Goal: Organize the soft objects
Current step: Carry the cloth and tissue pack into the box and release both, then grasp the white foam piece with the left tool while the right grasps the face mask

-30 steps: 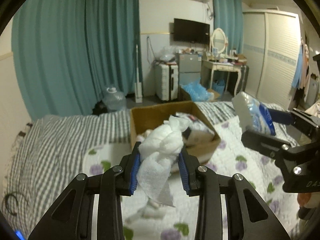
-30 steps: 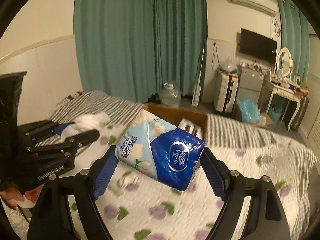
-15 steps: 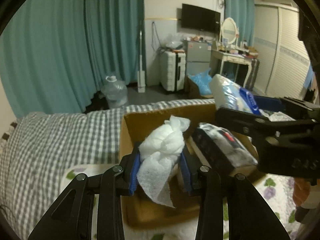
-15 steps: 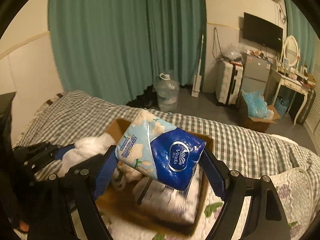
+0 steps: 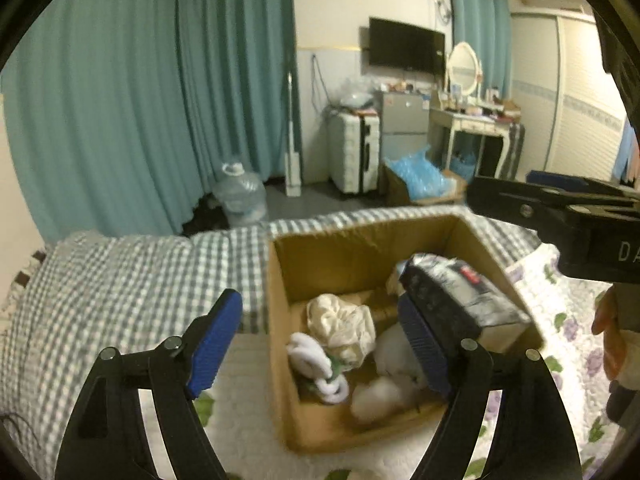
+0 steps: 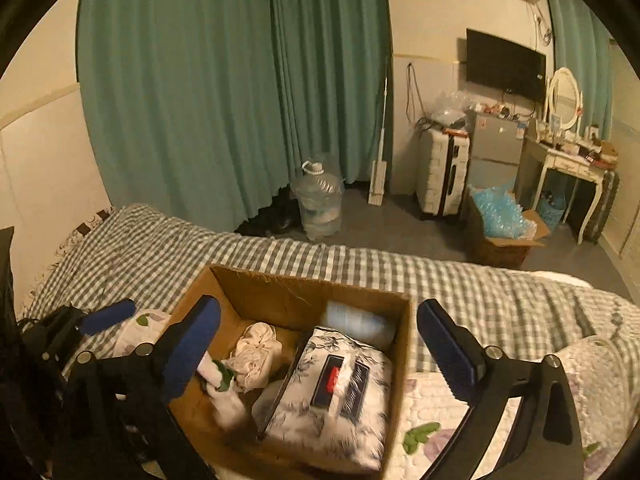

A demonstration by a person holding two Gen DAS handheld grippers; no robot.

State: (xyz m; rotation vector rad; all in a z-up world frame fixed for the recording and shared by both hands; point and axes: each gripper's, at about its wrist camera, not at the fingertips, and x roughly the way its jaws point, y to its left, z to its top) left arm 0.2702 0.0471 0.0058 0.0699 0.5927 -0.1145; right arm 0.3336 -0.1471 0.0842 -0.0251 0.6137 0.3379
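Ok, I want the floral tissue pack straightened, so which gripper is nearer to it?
Right. The right gripper hangs open directly over the floral tissue pack, which shows between its fingers. The left gripper is open over the cardboard box's other side.

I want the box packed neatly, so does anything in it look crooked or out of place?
Yes. In the cardboard box, the floral tissue pack lies tilted, propped against the right wall instead of flat. A pale blue pack sits blurred behind it. The cream cloth and white bundles lie loosely heaped.

brown box [image 5: 320, 428], teal curtains [image 6: 224, 92], checked bedspread [image 6: 400, 272]
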